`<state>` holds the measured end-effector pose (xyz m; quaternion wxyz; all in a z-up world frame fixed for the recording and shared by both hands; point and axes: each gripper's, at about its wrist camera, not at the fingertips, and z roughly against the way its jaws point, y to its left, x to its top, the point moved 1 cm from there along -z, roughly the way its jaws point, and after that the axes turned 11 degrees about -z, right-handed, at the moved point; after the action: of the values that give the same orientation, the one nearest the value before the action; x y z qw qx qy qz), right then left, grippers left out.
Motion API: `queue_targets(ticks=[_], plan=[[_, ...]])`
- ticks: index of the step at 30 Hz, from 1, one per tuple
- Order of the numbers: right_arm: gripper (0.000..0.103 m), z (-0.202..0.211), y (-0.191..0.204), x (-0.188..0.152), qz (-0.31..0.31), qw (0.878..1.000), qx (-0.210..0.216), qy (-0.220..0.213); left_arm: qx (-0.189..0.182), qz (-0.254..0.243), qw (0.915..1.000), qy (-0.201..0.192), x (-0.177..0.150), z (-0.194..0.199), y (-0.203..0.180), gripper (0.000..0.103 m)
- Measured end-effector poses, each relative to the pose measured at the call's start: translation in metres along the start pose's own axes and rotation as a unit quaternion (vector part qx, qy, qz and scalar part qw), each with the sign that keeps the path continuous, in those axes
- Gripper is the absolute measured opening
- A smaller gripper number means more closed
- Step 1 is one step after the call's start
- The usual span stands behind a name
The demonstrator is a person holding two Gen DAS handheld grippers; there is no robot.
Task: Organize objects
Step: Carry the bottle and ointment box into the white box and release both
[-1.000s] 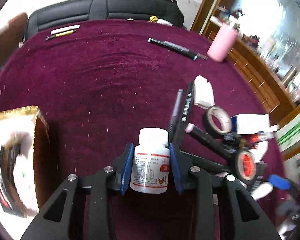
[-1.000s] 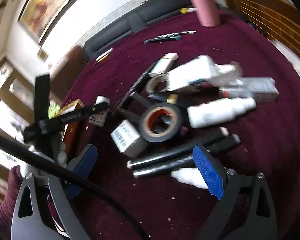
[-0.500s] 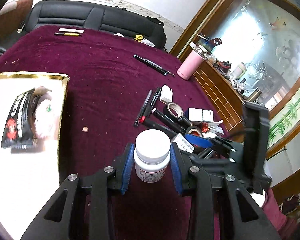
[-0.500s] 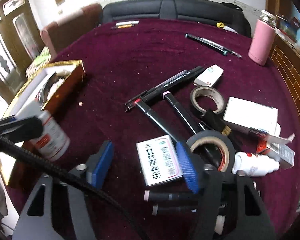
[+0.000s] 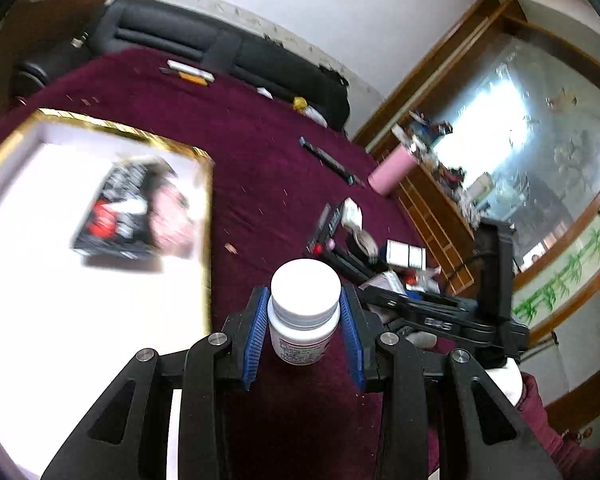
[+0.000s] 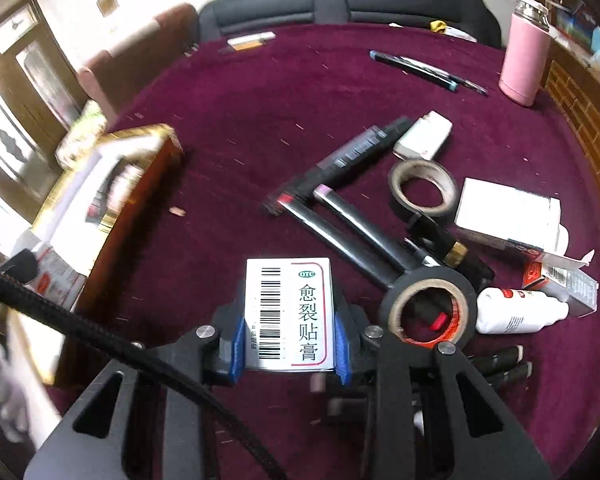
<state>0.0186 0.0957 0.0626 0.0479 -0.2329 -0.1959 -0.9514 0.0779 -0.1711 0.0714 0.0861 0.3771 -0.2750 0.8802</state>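
Nearest to us, the left tongs [image 5: 304, 330] are clamped on a white pill bottle [image 5: 303, 312], blue pads pressed to either side just under its white cap, the bottle upright and lifted off the maroon-covered counter [image 5: 260, 168]. We take the gold-rimmed box [image 5: 204, 216] as our landmark: the bottle hangs just beside its right-hand wall, not over the inside. The box stands open, its floor white, and in it lies a dark packet with red and white print [image 5: 128, 212], too blurred for us to read.

The right tongs [image 6: 289, 340] have just been closing and now pinch a small white carton [image 6: 289, 314] with a barcode and green-and-black print, pads on both long sides. That carton sits to the right of the gold-rimmed box [image 6: 112, 200], well apart from it, and we cannot tell whether it rests on the counter.

Further right of the box lies the loose pile: a black tape roll with a red core [image 6: 430, 308], a white squeeze bottle [image 6: 520, 316], several black markers [image 6: 340, 236], a tan tape roll [image 6: 423, 188], a white carton [image 6: 508, 216] and a small white packet [image 6: 424, 136]. Farthest from the box, a pink flask [image 6: 524, 64] stands upright near the counter's far edge, with two pens [image 6: 424, 70] beside it.
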Motion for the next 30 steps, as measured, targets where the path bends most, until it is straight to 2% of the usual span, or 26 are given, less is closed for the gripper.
queue_targets(ticks=[4, 8, 12, 16, 21, 25, 30], plan=[[0.032, 0.005, 0.041, 0.016, 0.007, 0.998, 0.067, 0.014, 0.038, -0.008, 0.9991, -0.019, 0.015, 0.034, 0.02, 0.031], [0.032, -0.017, 0.093, 0.039, -0.002, 0.987, 0.151, 0.052, 0.094, -0.004, 0.9955, -0.013, 0.032, 0.05, 0.058, 0.031], [0.032, -0.061, 0.155, 0.062, -0.001, 0.981, 0.177, 0.08, 0.112, 0.037, 0.993, 0.012, 0.046, 0.04, 0.112, 0.031], [0.032, -0.116, 0.195, 0.08, -0.018, 0.98, 0.168, 0.109, 0.122, 0.077, 0.9887, 0.04, 0.055, 0.014, 0.159, 0.031], [0.032, -0.175, 0.217, 0.093, -0.036, 0.983, 0.123, 0.13, 0.131, 0.115, 0.9828, 0.063, 0.055, -0.013, 0.204, 0.031], [0.033, -0.195, 0.212, 0.097, -0.062, 0.984, 0.1, 0.134, 0.1, 0.146, 0.983, 0.049, 0.055, -0.021, 0.219, 0.031], [0.035, -0.191, 0.216, 0.105, -0.054, 0.988, 0.089, 0.116, 0.085, 0.149, 0.9847, 0.033, 0.059, -0.019, 0.22, 0.034]])
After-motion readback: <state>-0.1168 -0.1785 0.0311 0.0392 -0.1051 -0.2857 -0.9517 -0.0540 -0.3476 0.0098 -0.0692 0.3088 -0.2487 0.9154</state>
